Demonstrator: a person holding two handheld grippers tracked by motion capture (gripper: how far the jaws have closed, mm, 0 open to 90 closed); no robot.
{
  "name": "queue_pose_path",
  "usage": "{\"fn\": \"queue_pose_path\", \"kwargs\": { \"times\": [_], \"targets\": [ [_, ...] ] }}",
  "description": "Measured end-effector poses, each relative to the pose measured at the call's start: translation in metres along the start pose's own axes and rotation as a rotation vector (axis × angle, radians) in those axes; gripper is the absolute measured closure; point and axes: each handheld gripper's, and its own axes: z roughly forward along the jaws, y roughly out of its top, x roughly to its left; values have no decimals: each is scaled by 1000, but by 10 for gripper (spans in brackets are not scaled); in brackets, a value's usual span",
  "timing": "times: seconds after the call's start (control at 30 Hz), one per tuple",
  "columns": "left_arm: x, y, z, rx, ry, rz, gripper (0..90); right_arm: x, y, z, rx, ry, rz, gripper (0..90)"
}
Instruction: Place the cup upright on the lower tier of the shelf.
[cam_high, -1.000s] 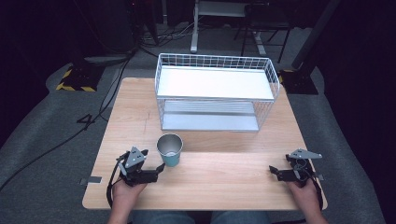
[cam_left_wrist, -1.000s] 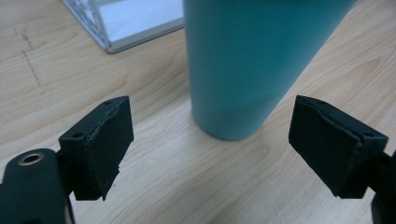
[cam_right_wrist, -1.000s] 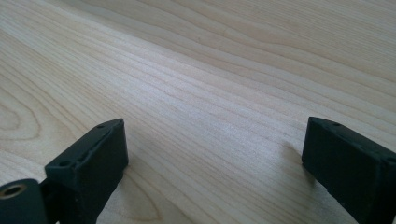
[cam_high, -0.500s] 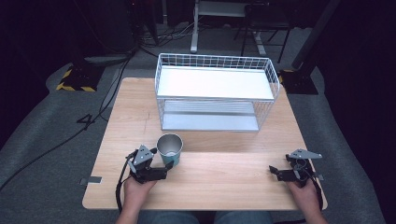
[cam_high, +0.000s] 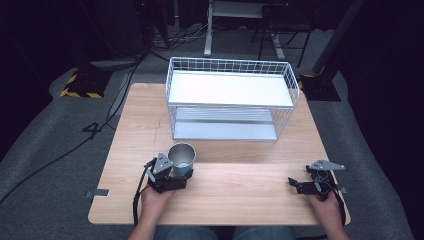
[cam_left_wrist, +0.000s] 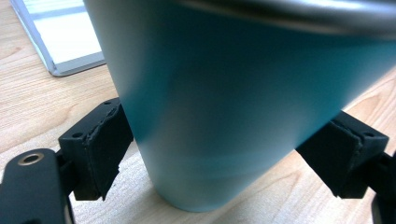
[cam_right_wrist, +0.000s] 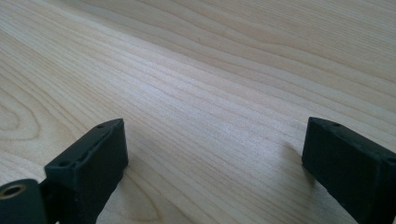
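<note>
The teal cup (cam_high: 181, 159) stands upright on the table (cam_high: 240, 197), just in front of the wire rack (cam_high: 231, 100). It looks rigid, light, smooth-walled and likely slippery; a low grip on the body suits. The left gripper (cam_high: 176, 176) has its jaws pressed on both lower flanks. The right gripper (cam_high: 295, 184), well right of the cup, rests wide open and empty.

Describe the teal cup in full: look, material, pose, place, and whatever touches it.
The teal cup is a tapered tumbler with a silvery metal rim and inside, open at the top. It stands upright on the wooden table, near the front left, in front of the white wire rack. The left gripper has its black pads against the cup's lower sides, one on each side.
</note>
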Motion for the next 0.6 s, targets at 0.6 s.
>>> {"fn": "queue_pose_path", "kwargs": {
  "times": [0.6],
  "targets": [
    [-4,2,5,44,36,43,222,1,0,0,0,-4,5,71]
  ]
}}
